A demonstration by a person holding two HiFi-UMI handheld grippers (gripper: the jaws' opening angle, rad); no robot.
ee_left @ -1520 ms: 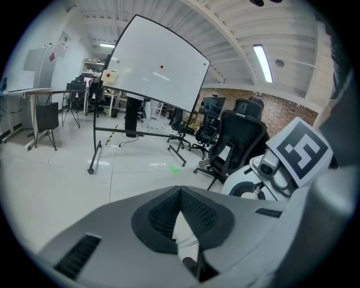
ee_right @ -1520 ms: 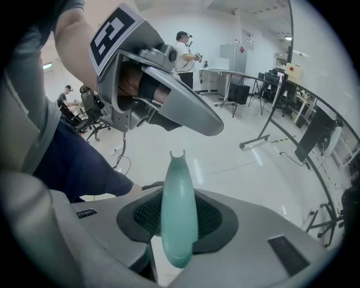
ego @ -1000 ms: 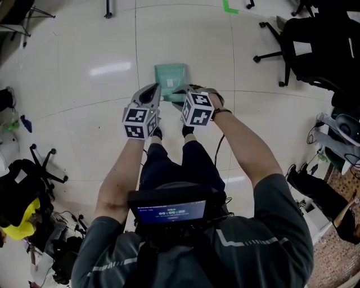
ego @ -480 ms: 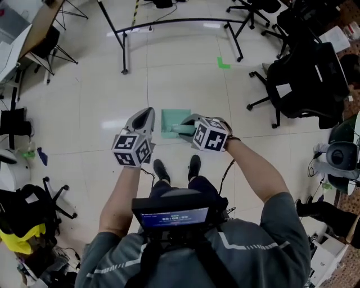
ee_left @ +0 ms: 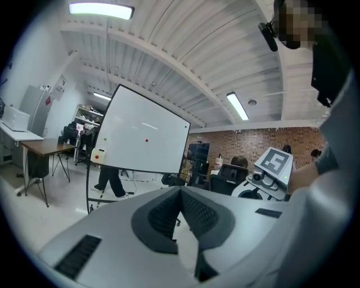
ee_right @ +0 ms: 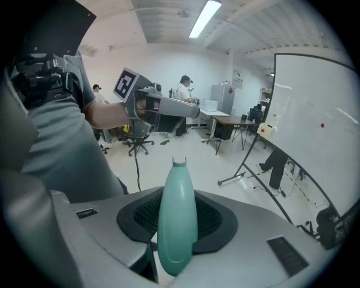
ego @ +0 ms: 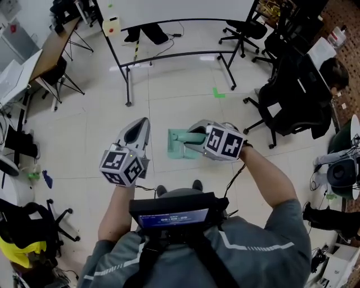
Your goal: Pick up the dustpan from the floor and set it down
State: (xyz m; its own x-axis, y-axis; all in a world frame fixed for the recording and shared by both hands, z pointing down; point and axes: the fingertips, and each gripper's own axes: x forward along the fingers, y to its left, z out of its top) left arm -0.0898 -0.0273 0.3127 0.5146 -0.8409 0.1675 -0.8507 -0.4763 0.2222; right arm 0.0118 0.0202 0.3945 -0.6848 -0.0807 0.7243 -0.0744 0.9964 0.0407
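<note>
While right hand-held gripper (ego: 191, 136) clamps dustpan (ego: 177, 148) above pale tiled floor (ego: 185, 84), left hand-held gripper (ego: 143, 124) closed, whiteboard (ee_left: 143, 135) ahead

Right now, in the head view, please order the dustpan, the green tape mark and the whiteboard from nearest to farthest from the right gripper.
1. dustpan: its handle is clamped in the right gripper, the pan just to its left.
2. green tape mark: on the floor ahead.
3. whiteboard: farthest, at the view's top edge.

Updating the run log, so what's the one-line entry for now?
dustpan: held by handle, off floor | right gripper: shut on dustpan | left gripper: shut, empty
</note>
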